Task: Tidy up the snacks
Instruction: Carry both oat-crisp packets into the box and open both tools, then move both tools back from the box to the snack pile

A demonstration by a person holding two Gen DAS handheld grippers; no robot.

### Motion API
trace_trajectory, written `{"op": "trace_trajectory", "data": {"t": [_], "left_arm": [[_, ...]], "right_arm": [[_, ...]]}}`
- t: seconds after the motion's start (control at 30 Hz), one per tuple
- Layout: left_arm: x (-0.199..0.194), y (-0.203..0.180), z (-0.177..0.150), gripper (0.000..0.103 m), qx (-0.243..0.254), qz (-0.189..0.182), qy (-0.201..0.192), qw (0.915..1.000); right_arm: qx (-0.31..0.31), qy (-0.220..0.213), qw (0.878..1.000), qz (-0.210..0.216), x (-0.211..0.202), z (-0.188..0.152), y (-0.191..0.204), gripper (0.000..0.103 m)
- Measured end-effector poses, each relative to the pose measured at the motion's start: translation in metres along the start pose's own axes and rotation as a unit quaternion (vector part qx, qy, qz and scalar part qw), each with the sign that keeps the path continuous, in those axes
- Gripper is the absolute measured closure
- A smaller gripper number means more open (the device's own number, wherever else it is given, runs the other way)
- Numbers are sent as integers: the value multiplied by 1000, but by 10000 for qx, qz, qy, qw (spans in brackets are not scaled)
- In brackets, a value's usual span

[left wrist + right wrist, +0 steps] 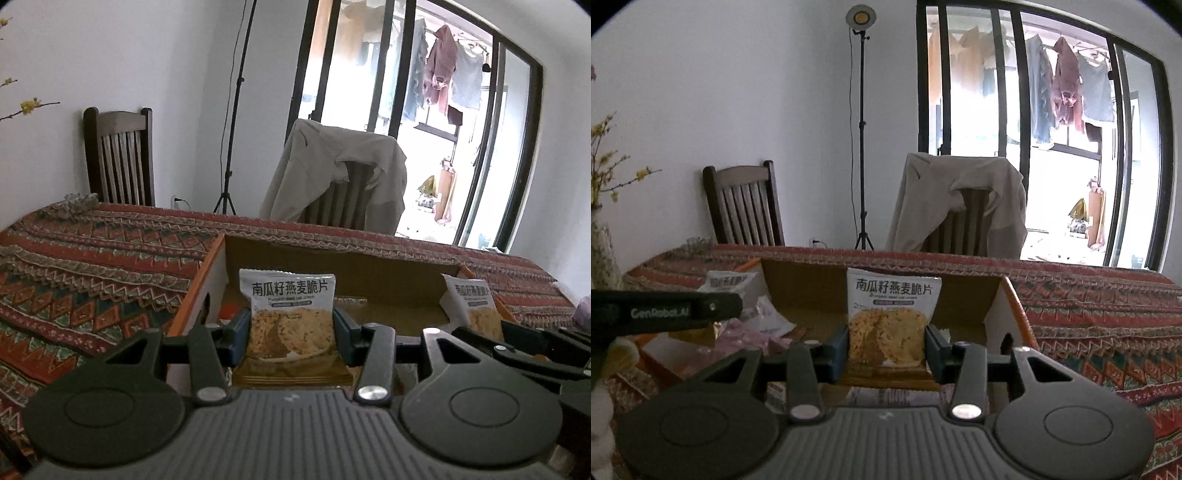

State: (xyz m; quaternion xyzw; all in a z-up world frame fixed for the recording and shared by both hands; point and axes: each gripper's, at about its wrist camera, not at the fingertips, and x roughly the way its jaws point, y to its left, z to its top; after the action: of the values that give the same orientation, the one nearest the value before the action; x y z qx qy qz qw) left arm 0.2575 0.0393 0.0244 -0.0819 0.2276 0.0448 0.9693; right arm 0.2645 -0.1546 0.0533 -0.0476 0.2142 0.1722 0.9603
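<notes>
Now one oat crisp packet (288, 317) is held tight in the left gripper (291, 332), another oat crisp packet (892, 325) in the right gripper (886, 345), both mid-frame over the cardboard box (369, 258). Both packets are likely to be lowered in and let go.

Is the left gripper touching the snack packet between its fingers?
Touching. In the left wrist view, the left gripper presses both pads against the snack packet sides.
</notes>
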Motion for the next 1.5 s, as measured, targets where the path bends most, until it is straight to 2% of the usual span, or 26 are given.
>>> {"op": "trace_trajectory", "data": {"t": [0.1, 0.13, 0.17, 0.2, 0.23, 0.27, 0.3, 0.33, 0.7, 1.27, 1.5], "left_arm": [[2, -1, -5, 55, 90, -10, 7, 10000], [2, -1, -5, 50, 72, -13, 5, 10000], [1, 0, -5, 38, 42, -35, -36, 10000], [-2, 1, -5, 28, -8, -21, -114, 9999], [-5, 2, -4, 6, -59, 42, -212, 9997], [-10, 4, -5, 0, -125, 132, -391, 9991], [-14, 6, -4, 0, -166, 177, -536, 9983], [-16, 7, -3, 0, -192, 175, -612, 9978], [-11, 8, -5, 0, -306, 163, -451, 9984], [-22, 8, -6, 0, -389, 138, -590, 9974], [-32, 9, -5, 0, -567, 151, -783, 9952]], "right_arm": [[-66, 16, 10000, -70, 2, -5, 2, 59], [-72, 30, 9999, -98, 2, -6, 2, 53], [-43, 22, 9999, -97, 1, -7, 1, 39], [3, -21, 10000, -94, 1, -7, -1, 31], [45, -73, 9999, -118, -1, -7, -2, 15], [87, -136, 9998, -149, -4, -7, -3, 8], [138, -197, 9996, -157, -6, -7, -5, 2], [187, -236, 9994, -156, -7, -7, -7, 0], [283, -227, 9987, -345, -7, -7, -10, 0], [359, -431, 9977, -393, -16, -3, -10, 0], [298, -541, 9974, -380, -23, -2, -7, 0]]}}
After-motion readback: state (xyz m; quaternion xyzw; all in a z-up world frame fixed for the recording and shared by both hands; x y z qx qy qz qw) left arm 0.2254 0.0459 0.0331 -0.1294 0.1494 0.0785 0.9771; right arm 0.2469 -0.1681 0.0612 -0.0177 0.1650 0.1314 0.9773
